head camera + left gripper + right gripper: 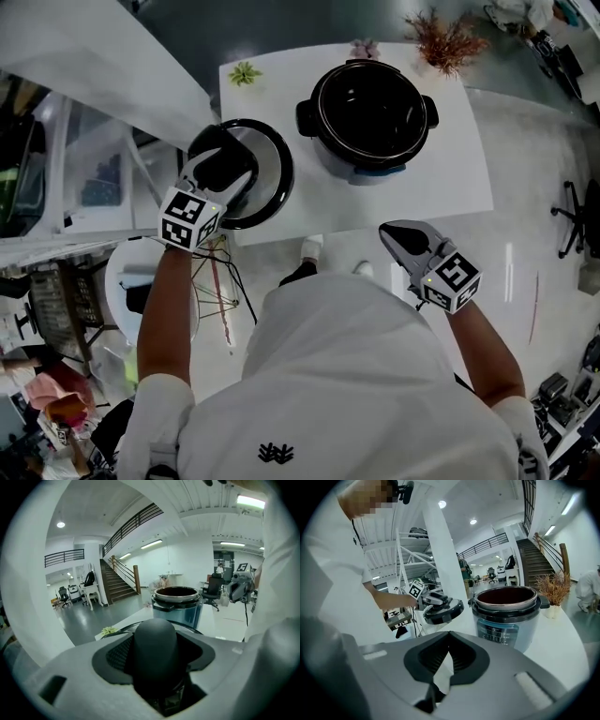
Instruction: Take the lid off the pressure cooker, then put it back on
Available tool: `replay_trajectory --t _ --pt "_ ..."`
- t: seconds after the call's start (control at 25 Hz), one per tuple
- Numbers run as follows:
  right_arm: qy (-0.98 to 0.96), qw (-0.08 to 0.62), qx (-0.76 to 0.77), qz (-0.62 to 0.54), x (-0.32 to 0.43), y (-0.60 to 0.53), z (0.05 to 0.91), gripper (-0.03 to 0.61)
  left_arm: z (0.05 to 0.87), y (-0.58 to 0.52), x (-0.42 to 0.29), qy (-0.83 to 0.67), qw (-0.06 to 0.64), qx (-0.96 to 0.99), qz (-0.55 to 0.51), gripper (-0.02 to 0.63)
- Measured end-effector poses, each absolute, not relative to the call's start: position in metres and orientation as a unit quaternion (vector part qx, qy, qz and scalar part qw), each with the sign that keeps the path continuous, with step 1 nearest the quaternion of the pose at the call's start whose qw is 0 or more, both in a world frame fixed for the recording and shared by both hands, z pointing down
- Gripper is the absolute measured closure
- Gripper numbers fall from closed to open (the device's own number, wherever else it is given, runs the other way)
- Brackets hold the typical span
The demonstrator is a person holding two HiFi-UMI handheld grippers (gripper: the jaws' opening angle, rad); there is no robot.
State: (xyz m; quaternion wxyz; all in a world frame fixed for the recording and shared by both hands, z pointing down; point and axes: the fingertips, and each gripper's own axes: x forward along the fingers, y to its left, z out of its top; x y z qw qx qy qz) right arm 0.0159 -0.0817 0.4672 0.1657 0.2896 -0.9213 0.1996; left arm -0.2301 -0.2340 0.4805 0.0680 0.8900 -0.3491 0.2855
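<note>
Left fingers (118,654) clamped on smooth domed knob (154,641) of round black lid (270,169); right fingers (433,657) together.

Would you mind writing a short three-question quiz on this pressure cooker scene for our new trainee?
1. True or false: the lid sits on the pressure cooker.
2. The left gripper grips the lid: A) by its rim, B) by its top handle, C) from underneath.
3. Fill in: in the head view, the lid is to the ____ of the pressure cooker.
Key: 1 false; 2 B; 3 left.
</note>
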Motion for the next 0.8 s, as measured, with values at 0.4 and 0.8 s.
replay_trajectory --t 0.4,0.8 --pt "-0.921 0.151 0.299 0.200 0.032 -0.081 0.467 0.565 0.392 -0.256 -0.211 -0.306 0.041 0.914 0.265 0.328" --pt "-0.913 0.141 0.323 0.206 0.055 -0.076 0.468 0.565 0.355 -0.272 -0.175 -0.267 0.038 0.926 0.264 0.328"
